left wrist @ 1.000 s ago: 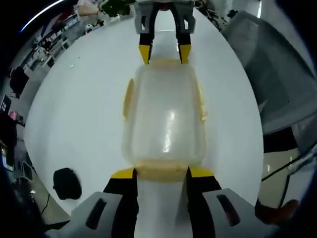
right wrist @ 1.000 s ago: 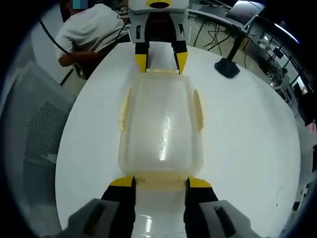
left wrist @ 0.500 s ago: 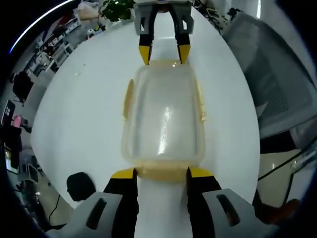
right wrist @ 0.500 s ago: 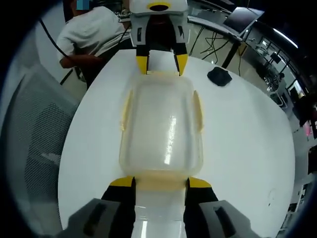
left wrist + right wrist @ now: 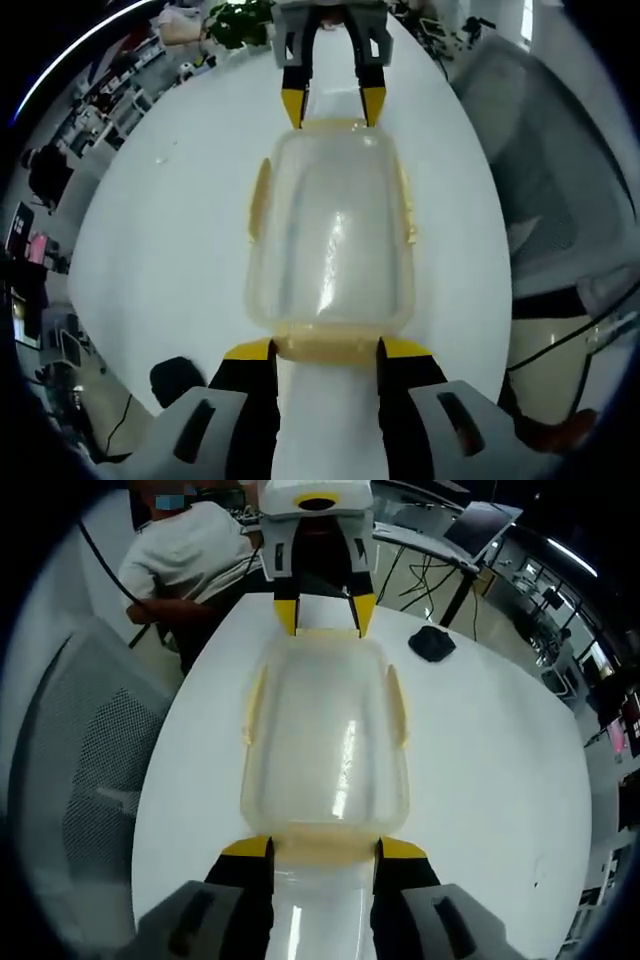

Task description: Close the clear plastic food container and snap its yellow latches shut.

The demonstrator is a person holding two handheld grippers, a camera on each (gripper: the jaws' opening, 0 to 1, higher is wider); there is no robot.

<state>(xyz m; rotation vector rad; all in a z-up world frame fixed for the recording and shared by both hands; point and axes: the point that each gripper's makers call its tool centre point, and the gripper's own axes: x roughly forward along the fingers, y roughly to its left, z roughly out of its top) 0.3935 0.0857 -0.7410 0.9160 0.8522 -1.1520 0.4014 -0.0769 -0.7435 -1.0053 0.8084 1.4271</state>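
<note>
The clear plastic food container (image 5: pixel 330 230) lies lengthways between my two grippers over the white round table (image 5: pixel 170 230). Its lid is on. Yellow side latches (image 5: pixel 258 200) stick out at both long sides. My left gripper (image 5: pixel 328 350) is shut on the container's near end, with the yellow end latch (image 5: pixel 328 347) between its jaws. Facing it, my right gripper (image 5: pixel 331 105) holds the far end. In the right gripper view the container (image 5: pixel 325 730) sits between my right gripper (image 5: pixel 325 848) and my left gripper (image 5: pixel 325 615).
A grey mesh chair (image 5: pixel 560 180) (image 5: pixel 80 760) stands beside the table (image 5: pixel 500 780). A small black object (image 5: pixel 432 642) (image 5: pixel 180 380) lies near the table's edge. A person (image 5: pixel 190 560) sits beyond the table, with desks and cables behind.
Both views have swung over the table, so the black object and the chair sit elsewhere in the pictures. The container stays fixed between both grippers' jaws.
</note>
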